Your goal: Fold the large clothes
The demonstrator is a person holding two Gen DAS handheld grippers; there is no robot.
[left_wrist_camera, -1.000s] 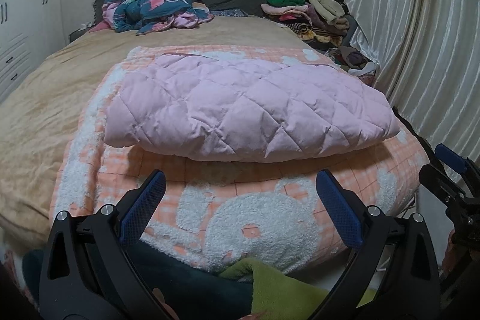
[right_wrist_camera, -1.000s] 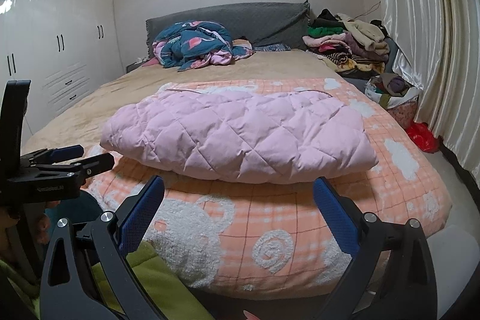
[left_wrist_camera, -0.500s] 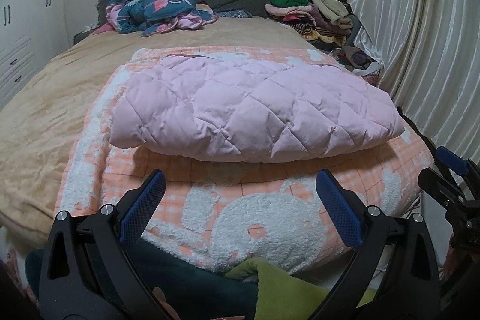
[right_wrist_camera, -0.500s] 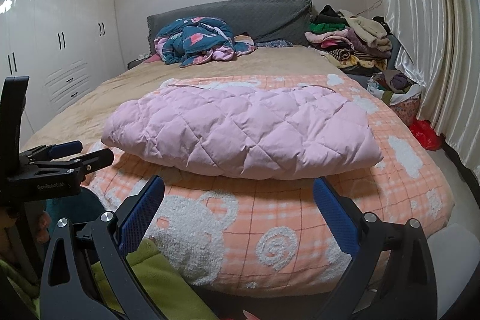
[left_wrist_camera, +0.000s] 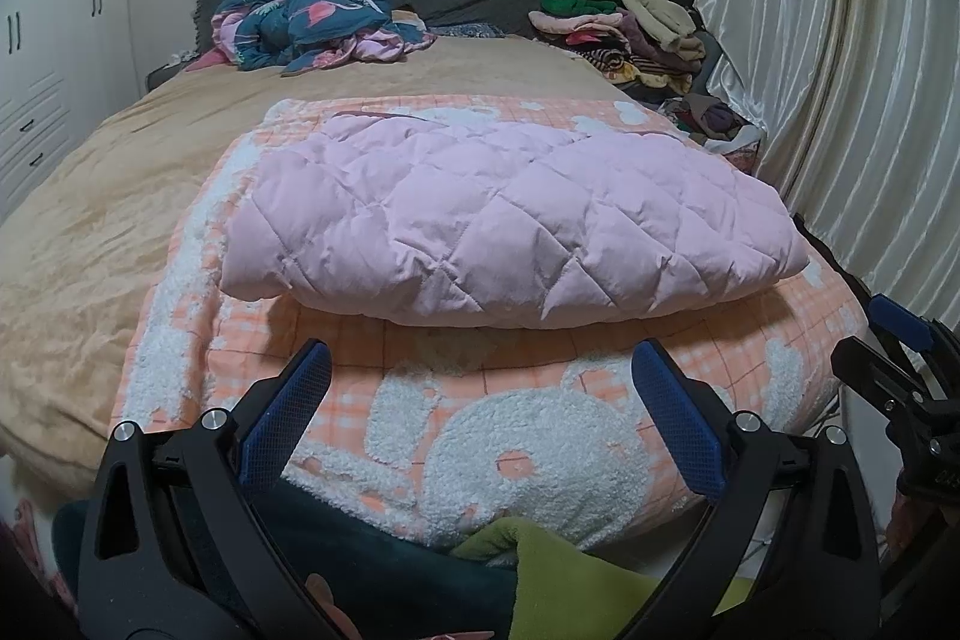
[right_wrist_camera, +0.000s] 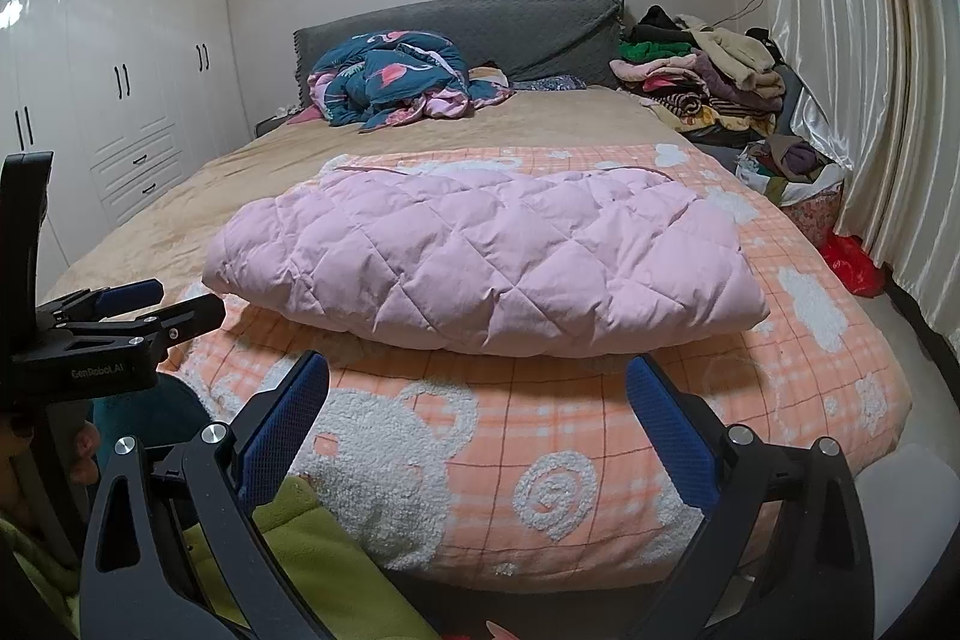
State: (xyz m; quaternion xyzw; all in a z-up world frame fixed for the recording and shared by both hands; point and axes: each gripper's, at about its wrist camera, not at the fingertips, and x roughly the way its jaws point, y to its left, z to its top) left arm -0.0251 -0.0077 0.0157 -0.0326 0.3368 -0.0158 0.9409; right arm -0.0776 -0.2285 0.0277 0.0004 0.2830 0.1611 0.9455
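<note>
Both grippers are held low at the foot of the bed, pointing up along it toward the grey headboard (right_wrist_camera: 462, 34). The left gripper (left_wrist_camera: 480, 382) has its blue-padded fingers spread wide apart with nothing between them, and the right gripper (right_wrist_camera: 477, 397) is spread just the same, also empty. Each hangs short of the mattress edge, over the person's green sleeve (right_wrist_camera: 312, 538) and dark clothing, touching no bedding. In the right wrist view the left gripper shows side-on at the left edge, level with the bed's near corner.

The pink quilted coat (left_wrist_camera: 510, 226) lies folded into a thick, wide slab across the peach checked blanket (left_wrist_camera: 540, 436) with white fleece bears. Its near folded edge is rounded and overhangs slightly, casting a shadow, and sits just beyond the fingertips. The coat's right end stops near the blanket's right border; its left end sits near the blanket's left border, beyond which is tan bedsheet (left_wrist_camera: 102, 196).

There is open tan sheet to the left and beyond the coat. A blue patterned duvet (right_wrist_camera: 390, 76) is bunched by the headboard, a pile of clothes (right_wrist_camera: 702, 70) stands at the far right, and the curtain (right_wrist_camera: 858, 70) hangs close along the right side.
</note>
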